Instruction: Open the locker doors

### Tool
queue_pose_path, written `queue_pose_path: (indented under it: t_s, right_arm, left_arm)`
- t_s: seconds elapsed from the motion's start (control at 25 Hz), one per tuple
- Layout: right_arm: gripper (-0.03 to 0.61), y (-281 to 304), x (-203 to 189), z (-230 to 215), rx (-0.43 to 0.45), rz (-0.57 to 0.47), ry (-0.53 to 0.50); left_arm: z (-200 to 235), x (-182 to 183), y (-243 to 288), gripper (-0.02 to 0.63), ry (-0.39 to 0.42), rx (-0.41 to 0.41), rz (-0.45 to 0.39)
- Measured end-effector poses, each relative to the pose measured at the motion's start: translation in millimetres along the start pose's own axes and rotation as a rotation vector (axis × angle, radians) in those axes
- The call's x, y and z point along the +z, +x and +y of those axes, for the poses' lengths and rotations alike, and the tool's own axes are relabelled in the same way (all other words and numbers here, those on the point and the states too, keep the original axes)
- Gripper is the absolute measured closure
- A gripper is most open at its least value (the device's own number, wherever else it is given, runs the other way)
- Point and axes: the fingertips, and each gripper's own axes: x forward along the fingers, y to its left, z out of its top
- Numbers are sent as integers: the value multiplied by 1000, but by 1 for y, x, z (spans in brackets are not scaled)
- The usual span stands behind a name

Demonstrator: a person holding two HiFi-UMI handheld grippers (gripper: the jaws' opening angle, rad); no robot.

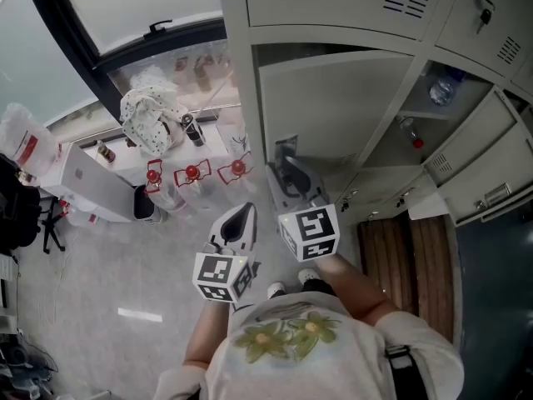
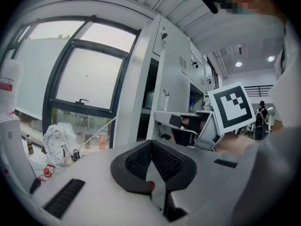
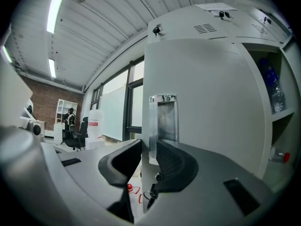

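A grey locker door (image 1: pixel 333 107) stands swung out from the bank of lockers, with its chrome recessed handle (image 3: pixel 162 121) at the free edge. My right gripper (image 1: pixel 291 180) points level at that edge and is shut on it: in the right gripper view the jaws (image 3: pixel 148 149) straddle the door edge just below the handle, one pad on each face. My left gripper (image 1: pixel 241 217) hangs just left of it, away from the door, shut and empty, its pads meeting at the tip (image 2: pixel 151 145). The left gripper view also shows the right gripper's marker cube (image 2: pixel 233 105).
More lockers stand open to the right, one holding a clear bottle (image 1: pixel 441 86) and a red-capped one (image 1: pixel 412 140). Left of the lockers, under a window (image 2: pixel 84 79), is a low ledge with a spotted bag (image 1: pixel 150 119), small bottles and red-marked items (image 1: pixel 191 173).
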Motion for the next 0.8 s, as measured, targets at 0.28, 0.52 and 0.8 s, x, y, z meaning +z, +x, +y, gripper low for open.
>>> queue_pose_path:
  t_s: [0.28, 0.52, 0.8]
  right_arm:
    - [465, -14, 0, 3, -36, -7, 1]
    - [465, -29, 0, 6, -67, -3, 1]
    - [462, -45, -2, 8, -85, 11, -11]
  left_arm:
    - [-6, -2, -8, 584, 16, -43, 2]
    - [-15, -8, -16, 584, 19, -87, 1]
    - [-30, -15, -20, 584, 17, -137, -4]
